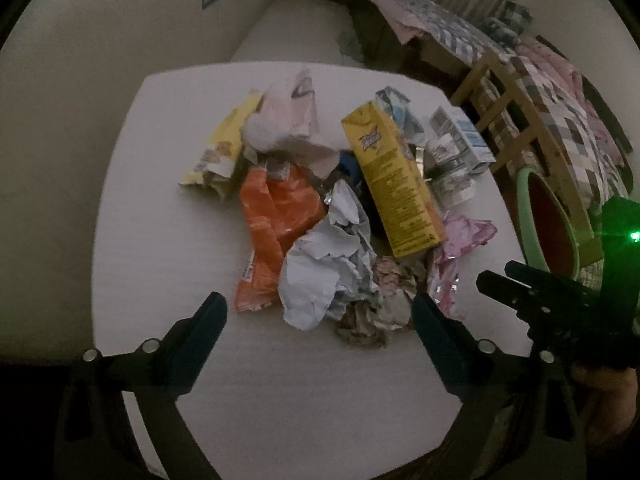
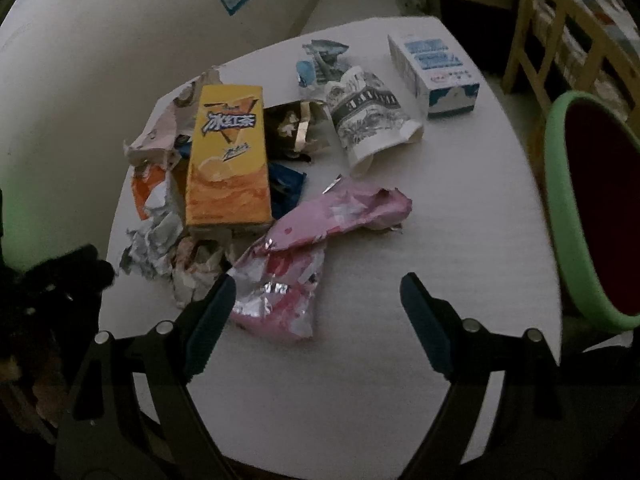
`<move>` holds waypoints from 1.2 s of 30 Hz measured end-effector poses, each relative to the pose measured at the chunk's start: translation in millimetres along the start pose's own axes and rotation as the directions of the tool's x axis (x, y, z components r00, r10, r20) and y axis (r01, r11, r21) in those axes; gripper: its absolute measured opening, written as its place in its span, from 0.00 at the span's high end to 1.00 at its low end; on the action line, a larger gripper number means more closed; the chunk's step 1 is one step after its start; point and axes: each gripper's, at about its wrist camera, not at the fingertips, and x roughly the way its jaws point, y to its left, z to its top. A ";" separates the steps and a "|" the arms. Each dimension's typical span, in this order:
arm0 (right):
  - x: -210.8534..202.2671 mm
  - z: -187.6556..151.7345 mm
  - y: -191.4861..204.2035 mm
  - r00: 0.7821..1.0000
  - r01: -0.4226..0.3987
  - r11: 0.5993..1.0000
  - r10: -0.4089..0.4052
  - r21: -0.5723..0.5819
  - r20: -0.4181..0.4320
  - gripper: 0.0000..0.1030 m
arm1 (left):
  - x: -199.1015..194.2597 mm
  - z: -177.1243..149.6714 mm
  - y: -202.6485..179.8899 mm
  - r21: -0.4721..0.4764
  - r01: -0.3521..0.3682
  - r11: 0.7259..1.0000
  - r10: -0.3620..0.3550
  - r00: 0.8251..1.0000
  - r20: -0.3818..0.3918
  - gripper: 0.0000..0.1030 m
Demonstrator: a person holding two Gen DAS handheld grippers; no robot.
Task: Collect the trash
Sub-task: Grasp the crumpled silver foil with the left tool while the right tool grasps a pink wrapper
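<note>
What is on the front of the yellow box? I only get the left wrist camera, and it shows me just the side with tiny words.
Observer: In the right wrist view, the yellow drink carton has big Chinese lettering on its front, above a lemon picture.
Operator: Is my right claw holding anything?
Observer: No. The right claw is open and empty, and one fingertip sits in front of the pink foil wrapper.
Operator: Is something hiding behind the box?
Observer: Yes. A dark brown wrapper with a gold stripe lies between the carton and the printed paper cup.
</note>
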 end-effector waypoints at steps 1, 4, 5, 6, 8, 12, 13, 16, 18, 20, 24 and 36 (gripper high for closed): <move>3.8 2.5 0.1 1.000 0.000 1.000 0.000 0.006 -0.003 0.20 | 4.5 1.3 0.7 -0.003 -0.003 1.000 0.003 1.000 -0.007 0.17; 11.1 10.2 -1.8 1.000 0.001 0.999 -0.001 0.034 0.001 0.22 | 15.7 4.4 2.1 -0.004 0.001 1.000 -0.002 1.000 -0.030 0.23; 14.5 13.5 -3.8 1.000 -0.001 0.999 0.001 0.055 0.002 0.24 | 18.2 5.1 2.1 -0.003 0.004 1.000 -0.004 0.999 -0.035 0.26; 16.9 15.8 -5.0 1.000 -0.001 0.998 0.001 0.067 -0.001 0.28 | 21.6 6.0 1.8 0.000 0.007 1.000 -0.007 0.999 -0.044 0.28; 24.1 20.6 -8.8 1.000 -0.004 0.995 0.005 0.104 -0.012 0.34 | 27.2 6.9 1.2 0.006 0.009 1.000 -0.009 0.998 -0.059 0.35; 33.3 25.1 -15.7 0.999 -0.033 0.986 0.037 0.162 -0.025 0.58 | 34.8 8.9 -2.6 0.012 0.024 1.000 -0.023 0.997 -0.075 0.44; 35.1 26.0 -16.6 0.999 -0.040 0.985 0.046 0.169 -0.028 0.65 | 35.6 9.2 -3.3 0.013 0.025 1.000 -0.024 0.997 -0.076 0.49; 34.4 27.9 -17.3 0.998 -0.047 0.984 0.052 0.174 -0.024 0.86 | 35.8 9.8 -5.3 0.012 0.028 1.000 -0.027 0.997 -0.077 0.58; 31.5 29.9 -17.2 0.998 -0.054 0.985 0.058 0.166 -0.023 0.90 | 34.9 9.3 -5.1 0.015 0.028 0.999 -0.027 0.997 -0.076 0.61; 27.4 29.9 -16.7 0.998 -0.050 0.987 0.054 0.153 -0.017 0.94 | 32.7 8.2 -6.0 0.021 0.028 0.999 -0.026 0.997 -0.076 0.64; 16.1 27.5 -13.7 0.999 -0.036 0.992 0.037 0.119 -0.001 0.97 | 22.6 3.7 -8.0 0.028 0.019 0.999 -0.017 0.998 -0.063 0.66; -33.1 1.4 -6.0 0.997 -0.015 0.999 0.013 0.036 0.074 0.97 | -22.3 -24.5 -8.5 0.003 0.039 0.999 -0.039 0.999 -0.003 0.67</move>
